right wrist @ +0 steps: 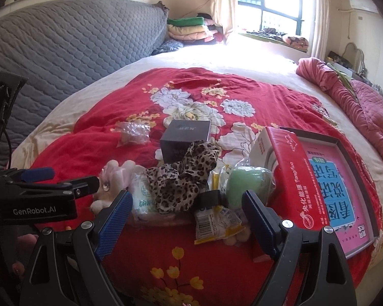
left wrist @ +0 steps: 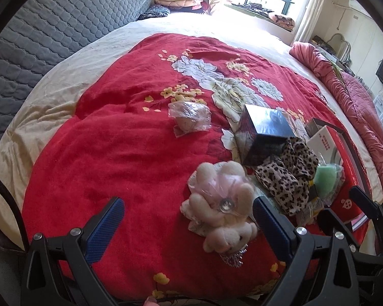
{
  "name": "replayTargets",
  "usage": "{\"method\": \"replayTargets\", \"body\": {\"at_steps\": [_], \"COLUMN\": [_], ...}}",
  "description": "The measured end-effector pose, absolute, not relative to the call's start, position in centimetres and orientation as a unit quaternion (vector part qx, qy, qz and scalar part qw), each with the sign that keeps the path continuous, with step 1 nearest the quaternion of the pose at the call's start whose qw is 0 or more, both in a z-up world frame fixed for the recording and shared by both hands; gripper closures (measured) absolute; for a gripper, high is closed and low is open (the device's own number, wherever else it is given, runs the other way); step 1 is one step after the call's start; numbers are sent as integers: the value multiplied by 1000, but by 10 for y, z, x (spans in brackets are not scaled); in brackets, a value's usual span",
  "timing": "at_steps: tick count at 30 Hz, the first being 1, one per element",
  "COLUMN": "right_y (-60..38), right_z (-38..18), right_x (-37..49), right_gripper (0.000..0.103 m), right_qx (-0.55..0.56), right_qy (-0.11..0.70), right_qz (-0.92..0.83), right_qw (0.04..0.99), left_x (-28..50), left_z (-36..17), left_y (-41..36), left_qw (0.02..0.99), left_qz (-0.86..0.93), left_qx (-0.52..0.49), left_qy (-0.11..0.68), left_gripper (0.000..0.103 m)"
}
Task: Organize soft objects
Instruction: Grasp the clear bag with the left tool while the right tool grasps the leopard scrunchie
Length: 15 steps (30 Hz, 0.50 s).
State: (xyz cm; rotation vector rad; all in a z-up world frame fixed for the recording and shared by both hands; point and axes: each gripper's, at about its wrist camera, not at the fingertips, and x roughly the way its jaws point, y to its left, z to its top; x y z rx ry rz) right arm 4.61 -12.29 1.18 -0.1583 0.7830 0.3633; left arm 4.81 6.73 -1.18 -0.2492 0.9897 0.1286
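A pink plush toy point(left wrist: 220, 201) in clear wrap lies on the red floral blanket point(left wrist: 115, 153), between the fingers of my open left gripper point(left wrist: 189, 219). It also shows in the right wrist view point(right wrist: 115, 178). A leopard-print cloth point(right wrist: 183, 176) lies in front of my open right gripper point(right wrist: 186, 209); it also shows in the left wrist view point(left wrist: 288, 176). A green sponge point(right wrist: 245, 186) in plastic sits right of the cloth. A white soft pack point(right wrist: 143, 193) lies left of it. A small wrapped item point(left wrist: 189, 119) lies farther back.
A black box point(left wrist: 263, 135) stands behind the cloth. A red box point(right wrist: 291, 173) leans on an open tray box point(right wrist: 344, 186) at right. A yellow snack packet point(right wrist: 217, 221) lies near my right gripper. A grey quilted headboard point(right wrist: 63, 51) is at left, a pink quilt point(right wrist: 357, 107) at right.
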Motion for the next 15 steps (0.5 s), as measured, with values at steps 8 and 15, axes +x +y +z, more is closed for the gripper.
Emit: {"method": "replayTargets", "body": {"at_steps": [8, 15], "right_y": [-100, -92], "right_z": [-5, -19], "right_x": [80, 102], "right_gripper": [15, 15], "right_qx": [-86, -95], "right_qy": [400, 415], "right_qz": [169, 157], "right_qw": [897, 891], "left_x": [105, 163], "left_z": [-20, -39], "left_y": [112, 108], "left_qw": [864, 857], "left_qz": [67, 46], "left_qx": [-142, -108], "left_qy": [479, 501], "left_gripper": [2, 2]}}
